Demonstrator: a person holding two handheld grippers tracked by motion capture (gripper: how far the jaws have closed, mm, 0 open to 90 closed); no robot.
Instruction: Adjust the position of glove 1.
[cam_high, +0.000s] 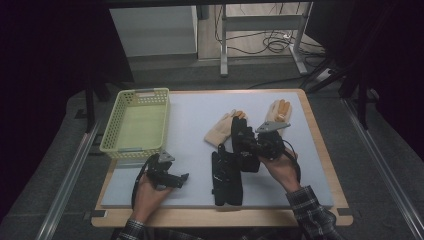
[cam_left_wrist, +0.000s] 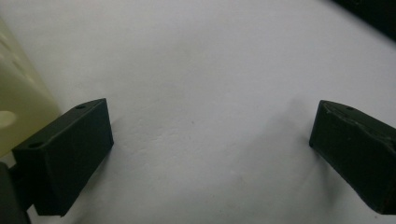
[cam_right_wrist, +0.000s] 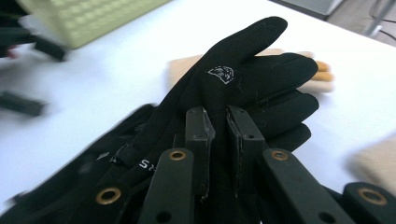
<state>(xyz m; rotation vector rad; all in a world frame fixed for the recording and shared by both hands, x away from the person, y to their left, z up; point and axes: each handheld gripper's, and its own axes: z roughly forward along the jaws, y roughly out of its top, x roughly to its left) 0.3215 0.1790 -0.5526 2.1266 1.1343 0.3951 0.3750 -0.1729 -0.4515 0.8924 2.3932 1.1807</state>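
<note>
My right gripper (cam_high: 254, 146) is shut on a black glove (cam_high: 242, 136) and holds it above the white table top (cam_high: 190, 125). In the right gripper view the two jaws (cam_right_wrist: 220, 126) pinch the glove (cam_right_wrist: 252, 79) near its palm, with its fingers pointing away. A second black glove (cam_high: 227, 179) lies flat on the table just below and left of the held one. My left gripper (cam_high: 181, 178) rests near the front left of the table. Its jaws (cam_left_wrist: 210, 149) stand wide open over bare table with nothing between them.
A yellow-green basket (cam_high: 135, 122) stands at the table's left and looks empty; its wall (cam_left_wrist: 14, 102) is close beside my left gripper. Two beige gloves (cam_high: 221, 129) (cam_high: 278, 111) lie behind the held glove. The table's wooden edge (cam_high: 220, 217) runs along the front.
</note>
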